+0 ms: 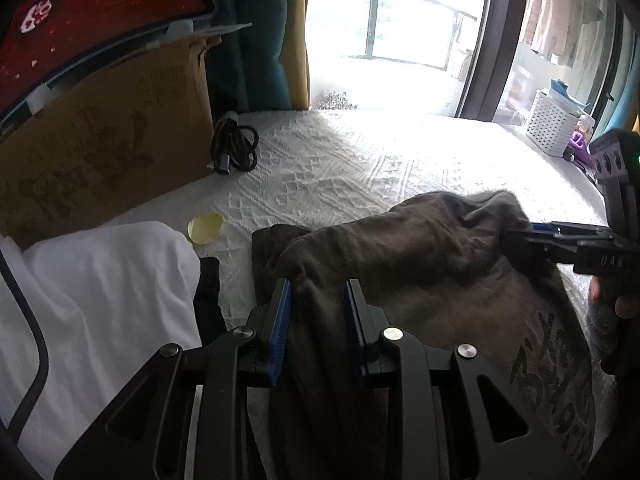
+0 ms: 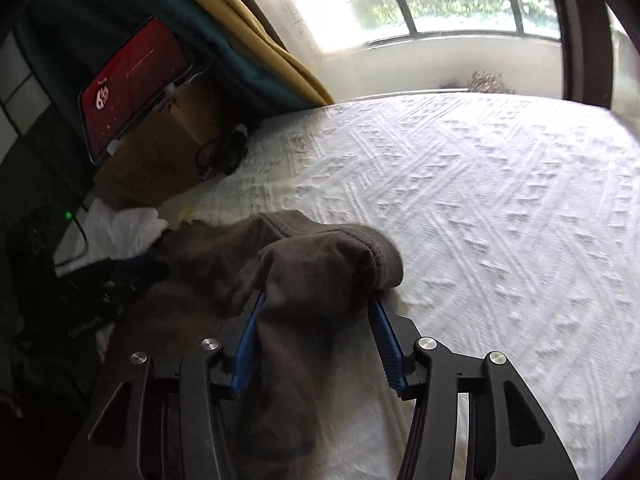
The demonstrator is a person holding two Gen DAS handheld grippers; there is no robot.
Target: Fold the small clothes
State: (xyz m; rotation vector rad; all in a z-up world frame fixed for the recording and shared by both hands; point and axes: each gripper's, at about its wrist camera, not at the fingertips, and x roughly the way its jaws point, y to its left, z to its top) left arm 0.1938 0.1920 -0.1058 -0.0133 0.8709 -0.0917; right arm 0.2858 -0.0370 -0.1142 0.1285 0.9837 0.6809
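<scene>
While your left gripper [image 1: 318, 312] points down at the bed, the left wrist view shows its blue pads clamped on a bunched fold of the brown garment [image 1: 420, 280], cloth filling the narrow gap between them. The garment lies crumpled on the white bedspread [image 1: 340, 168], printed side showing at lower right, with a white garment [image 1: 100, 288] just beside it on the left and a cardboard box [image 1: 108, 128] and a coiled black cable [image 1: 236, 148] farther back. Your right gripper [image 1: 532, 236] comes in from the right edge of that view, tips at the garment's far hump. In the right wrist view, your right gripper [image 2: 316, 320] has its jaws standing apart, with a hemmed end of the brown garment [image 2: 320, 264] draped loosely between them; the pads flank the cloth but don't look to be squeezing it, so I read that side as released. My read: you're mid-fold, laying one end down on the right while the left keeps its hold. Next move calls for backing the right gripper clear without dragging the hem, then letting go on the left and flattening the bunched middle, since the lump there will spoil a clean fold.
</scene>
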